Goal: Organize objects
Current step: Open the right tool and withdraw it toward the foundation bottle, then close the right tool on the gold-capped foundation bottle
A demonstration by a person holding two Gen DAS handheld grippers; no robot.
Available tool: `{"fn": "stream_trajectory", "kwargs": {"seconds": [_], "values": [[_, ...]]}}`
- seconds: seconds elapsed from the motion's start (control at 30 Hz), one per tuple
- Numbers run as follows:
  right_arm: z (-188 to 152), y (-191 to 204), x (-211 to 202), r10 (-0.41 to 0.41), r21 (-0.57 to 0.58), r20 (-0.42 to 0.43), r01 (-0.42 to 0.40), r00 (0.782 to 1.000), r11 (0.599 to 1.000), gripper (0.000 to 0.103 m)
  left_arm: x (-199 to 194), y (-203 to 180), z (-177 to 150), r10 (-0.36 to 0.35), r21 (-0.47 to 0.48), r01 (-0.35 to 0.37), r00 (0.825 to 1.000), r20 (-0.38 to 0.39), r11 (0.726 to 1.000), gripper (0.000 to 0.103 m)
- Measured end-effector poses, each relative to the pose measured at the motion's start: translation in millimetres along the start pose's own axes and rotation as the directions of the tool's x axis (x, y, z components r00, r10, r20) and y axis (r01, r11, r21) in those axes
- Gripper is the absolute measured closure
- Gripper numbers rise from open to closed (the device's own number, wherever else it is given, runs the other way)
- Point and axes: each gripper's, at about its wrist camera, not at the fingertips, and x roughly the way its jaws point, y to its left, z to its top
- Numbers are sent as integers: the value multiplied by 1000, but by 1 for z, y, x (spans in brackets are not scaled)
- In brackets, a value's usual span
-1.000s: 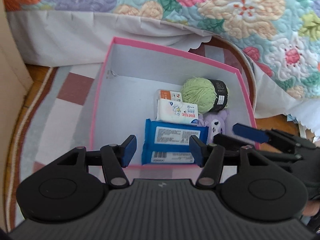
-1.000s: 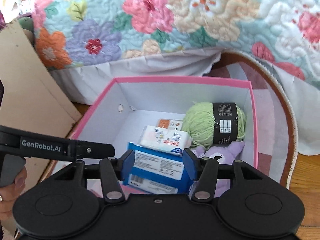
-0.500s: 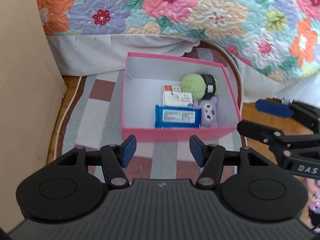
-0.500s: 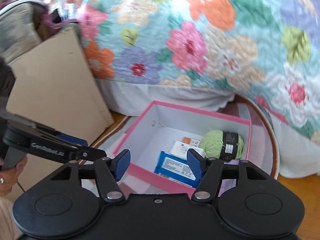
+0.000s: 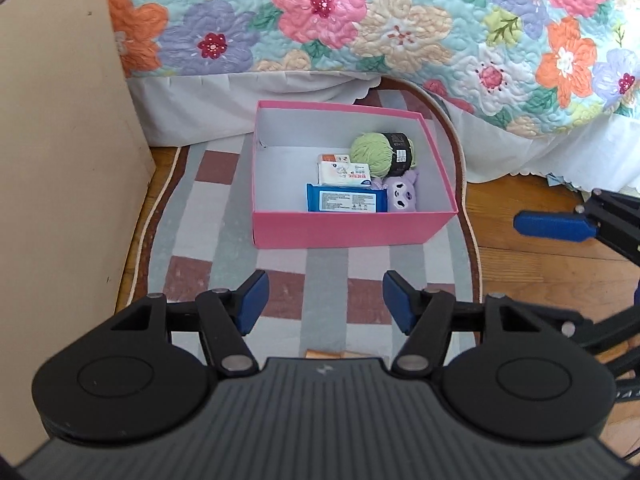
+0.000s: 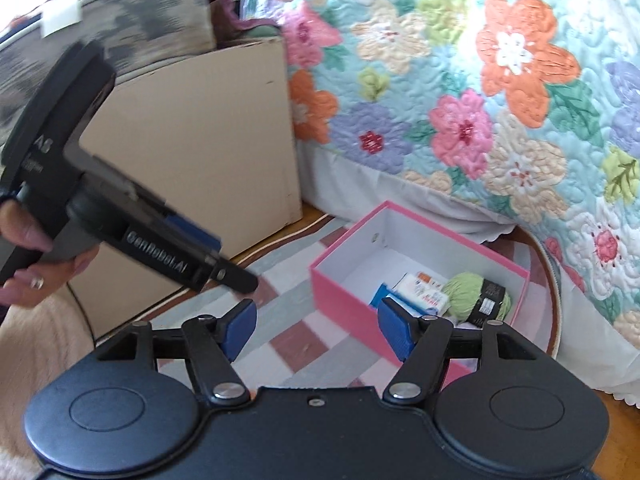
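Left wrist view: the left gripper (image 5: 324, 300) hangs over the striped rug (image 5: 224, 216). Its jaws are half wide and opening, with nothing between them. Ahead of the jaws sits the pink box (image 5: 352, 232). Inside, from left to right, lie a white pack (image 5: 344, 173), a blue pack (image 5: 346, 202), green yarn (image 5: 374, 152) and a purple toy (image 5: 404, 194). They are pushed to one side, likely to leave room for more. Far right of the jaws is the right gripper (image 5: 556, 227).

Right wrist view: its own jaws are half wide, opening and empty. Up and left of them a hand (image 6: 28, 248) holds the left gripper. The box sits just past the right jaw.

A second ago the right jaws held the blue pack down in the box. Now it lies there, let go, and both grippers have pulled up and back.
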Motion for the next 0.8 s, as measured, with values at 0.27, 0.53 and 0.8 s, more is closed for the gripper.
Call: {"fn": "stream_trajectory", "kwargs": {"seconds": [0.27, 0.53, 0.8], "values": [[-18, 12, -5, 86, -63, -68, -91, 994, 994, 21, -17, -8, -25, -16, 8, 16, 1000, 9, 1000, 38], [-42, 9, 26, 102, -97, -141, -116, 985, 988, 20, 6, -3, -53, -48, -53, 47, 998, -29, 997, 25], [-79, 18, 68, 134, -186, -167, -165, 977, 969, 20, 66, 4, -81, -68, -156, 51, 992, -106, 986, 26]]}}
